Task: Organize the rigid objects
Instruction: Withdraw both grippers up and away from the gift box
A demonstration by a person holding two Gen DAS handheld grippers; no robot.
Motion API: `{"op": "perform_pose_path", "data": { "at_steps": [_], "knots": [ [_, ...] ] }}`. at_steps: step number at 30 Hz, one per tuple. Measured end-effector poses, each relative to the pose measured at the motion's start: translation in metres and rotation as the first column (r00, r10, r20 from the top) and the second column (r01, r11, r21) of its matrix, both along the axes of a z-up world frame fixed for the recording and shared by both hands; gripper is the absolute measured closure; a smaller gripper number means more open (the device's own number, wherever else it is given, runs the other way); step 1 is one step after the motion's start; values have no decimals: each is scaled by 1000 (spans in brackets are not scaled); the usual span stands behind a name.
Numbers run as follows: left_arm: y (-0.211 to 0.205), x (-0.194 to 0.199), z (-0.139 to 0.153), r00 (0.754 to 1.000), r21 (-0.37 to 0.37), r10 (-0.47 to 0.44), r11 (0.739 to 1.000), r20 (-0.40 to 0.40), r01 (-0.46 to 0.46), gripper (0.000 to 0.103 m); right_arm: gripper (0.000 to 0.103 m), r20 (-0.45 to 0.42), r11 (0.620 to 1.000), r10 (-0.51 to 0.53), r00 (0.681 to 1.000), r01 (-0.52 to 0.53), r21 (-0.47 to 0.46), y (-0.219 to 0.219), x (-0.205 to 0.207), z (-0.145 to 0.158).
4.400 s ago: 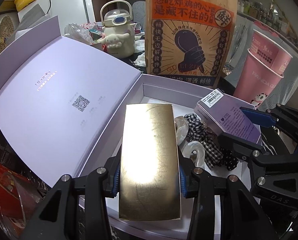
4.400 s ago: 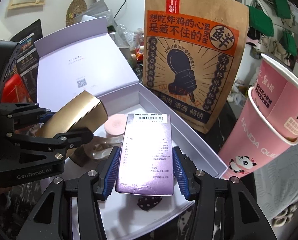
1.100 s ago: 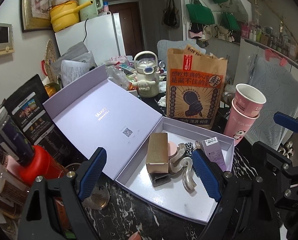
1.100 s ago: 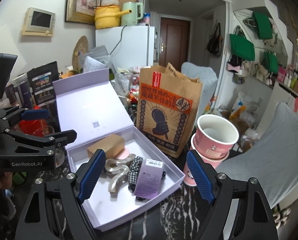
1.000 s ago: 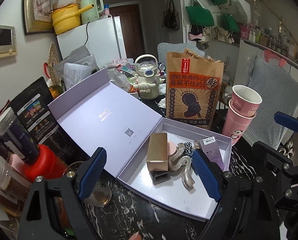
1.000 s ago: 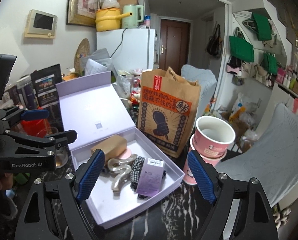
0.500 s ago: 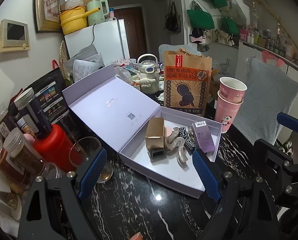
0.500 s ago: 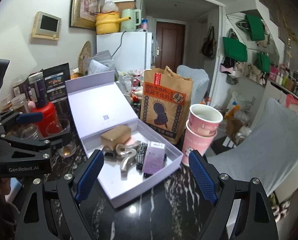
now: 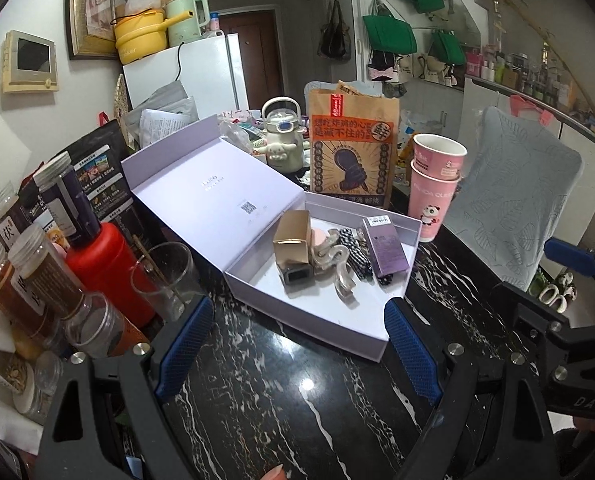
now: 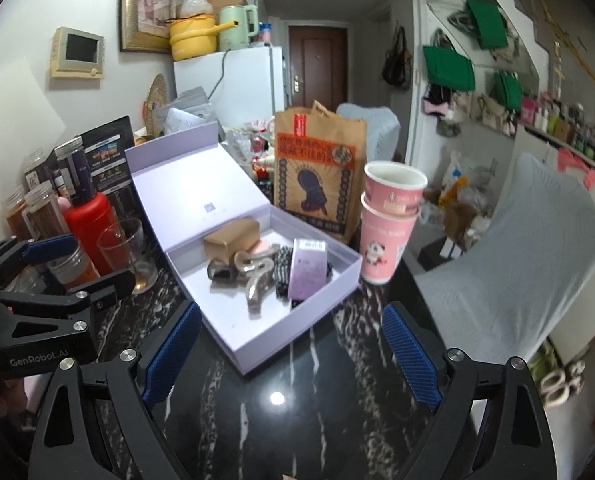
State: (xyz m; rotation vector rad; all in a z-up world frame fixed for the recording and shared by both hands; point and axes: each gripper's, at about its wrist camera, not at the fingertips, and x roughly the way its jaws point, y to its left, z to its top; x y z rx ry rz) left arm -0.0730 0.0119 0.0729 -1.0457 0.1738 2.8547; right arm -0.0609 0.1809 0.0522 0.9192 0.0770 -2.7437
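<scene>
An open lilac gift box lies on the black marble table with its lid folded back. Inside it rest a gold box, a purple box, a silvery hair claw and a checked scrunchie. My left gripper stands open and empty, drawn back in front of the box. My right gripper is also empty, its jaws still opening, well short of the box.
A brown paper bag and stacked pink paper cups stand behind the box. A red bottle, a glass and several jars crowd the left. A grey-covered chair is on the right.
Both grippers let go of the gold and purple boxes, which now lie in the lilac box. Both have pulled back from it, so the box looks smaller and farther.
</scene>
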Motion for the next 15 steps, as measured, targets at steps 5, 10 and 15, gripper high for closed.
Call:
{"op": "perform_pose_path", "data": {
  "at_steps": [5,10,15],
  "knots": [
    [6,3,-3,1000,-9,-17,1000,6,17,15,6,22,1000,-28,999,28,6,4,5,-8],
    [9,4,-4,999,-2,-31,1000,13,31,15,6,25,999,-53,998,53,1,10,10,-9],
    [11,6,-5,999,4,-30,1000,20,30,15,6,25,998,-59,998,59,3,13,11,-9]
  ]
}}
